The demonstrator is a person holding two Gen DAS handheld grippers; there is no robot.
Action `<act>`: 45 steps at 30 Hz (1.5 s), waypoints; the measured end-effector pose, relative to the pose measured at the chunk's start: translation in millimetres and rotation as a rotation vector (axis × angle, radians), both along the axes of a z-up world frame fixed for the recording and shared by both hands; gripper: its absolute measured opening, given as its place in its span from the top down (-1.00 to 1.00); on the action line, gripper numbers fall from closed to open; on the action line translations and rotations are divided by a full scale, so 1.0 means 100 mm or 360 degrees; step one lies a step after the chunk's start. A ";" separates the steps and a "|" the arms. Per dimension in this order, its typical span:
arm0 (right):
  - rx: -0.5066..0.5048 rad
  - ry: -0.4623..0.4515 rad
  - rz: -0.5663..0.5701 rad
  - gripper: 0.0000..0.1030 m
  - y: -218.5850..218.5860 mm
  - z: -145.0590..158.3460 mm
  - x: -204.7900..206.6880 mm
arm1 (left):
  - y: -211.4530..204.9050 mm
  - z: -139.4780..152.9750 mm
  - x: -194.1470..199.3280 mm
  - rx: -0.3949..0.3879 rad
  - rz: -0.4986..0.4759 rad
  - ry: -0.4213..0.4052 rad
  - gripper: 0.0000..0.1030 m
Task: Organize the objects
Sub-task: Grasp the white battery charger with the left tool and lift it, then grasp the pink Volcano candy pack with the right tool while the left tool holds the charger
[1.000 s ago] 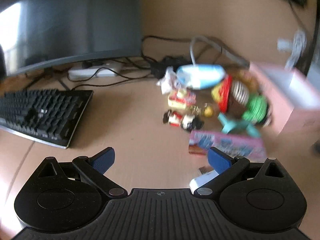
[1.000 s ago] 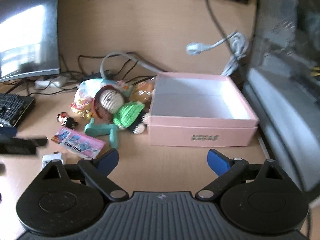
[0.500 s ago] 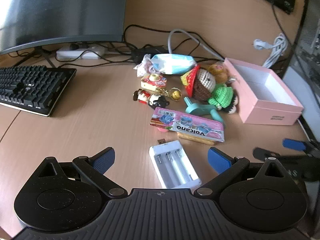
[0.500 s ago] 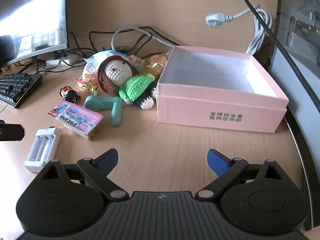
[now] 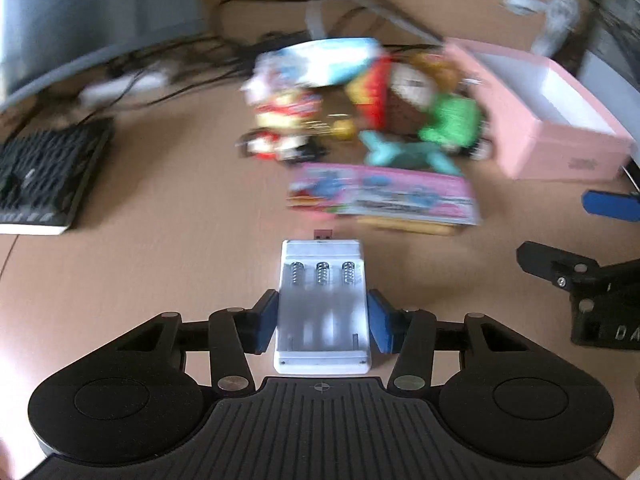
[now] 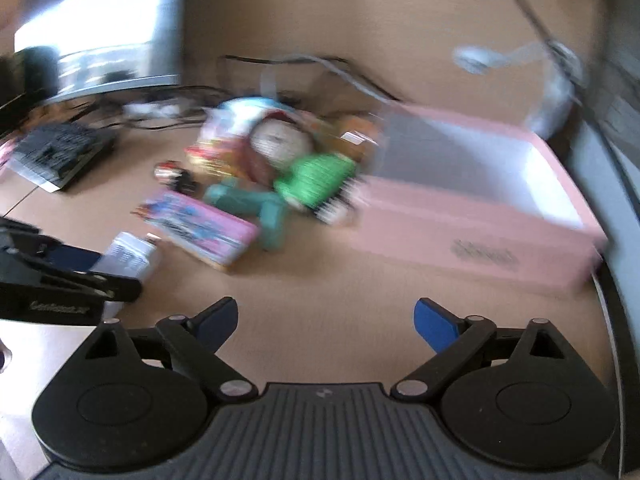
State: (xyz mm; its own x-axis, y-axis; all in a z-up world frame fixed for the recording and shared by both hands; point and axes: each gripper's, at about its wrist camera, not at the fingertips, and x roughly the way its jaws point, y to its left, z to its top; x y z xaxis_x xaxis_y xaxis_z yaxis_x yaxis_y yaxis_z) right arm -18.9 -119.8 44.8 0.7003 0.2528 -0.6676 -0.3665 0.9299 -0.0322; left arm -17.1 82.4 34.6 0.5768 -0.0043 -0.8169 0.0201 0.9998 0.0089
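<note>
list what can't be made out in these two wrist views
- Left wrist: print on the pink packet is motion-blurred.
- Left wrist: toy pile smeared, items indistinct.
- Right wrist: label on the pink box blurred.
- Right wrist: battery charger partly hidden by the left gripper.

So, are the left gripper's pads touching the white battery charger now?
Touching. In the left wrist view, both blue pads of the closing left gripper sit flush against the sides of the white battery charger, with no gap visible.

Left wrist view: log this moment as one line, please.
left gripper: closing around white battery charger | right gripper: closing slightly, nothing between | pink box: open, looks empty | desk: toys unsorted
</note>
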 end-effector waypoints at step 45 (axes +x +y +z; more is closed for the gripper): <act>-0.0021 0.0376 -0.0023 0.16 1.09 0.05 -0.05 | 0.97 0.25 -0.49 -0.0185 -0.0363 -0.0012 -0.01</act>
State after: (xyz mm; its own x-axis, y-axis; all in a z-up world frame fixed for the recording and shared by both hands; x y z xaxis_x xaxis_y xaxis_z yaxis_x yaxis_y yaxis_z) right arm -23.6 -11.0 50.1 0.5276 0.2344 -0.8165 -0.3521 0.9351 0.0409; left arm -65.7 178.9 59.3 0.5560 -0.2286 -0.7991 0.2454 0.9637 -0.1049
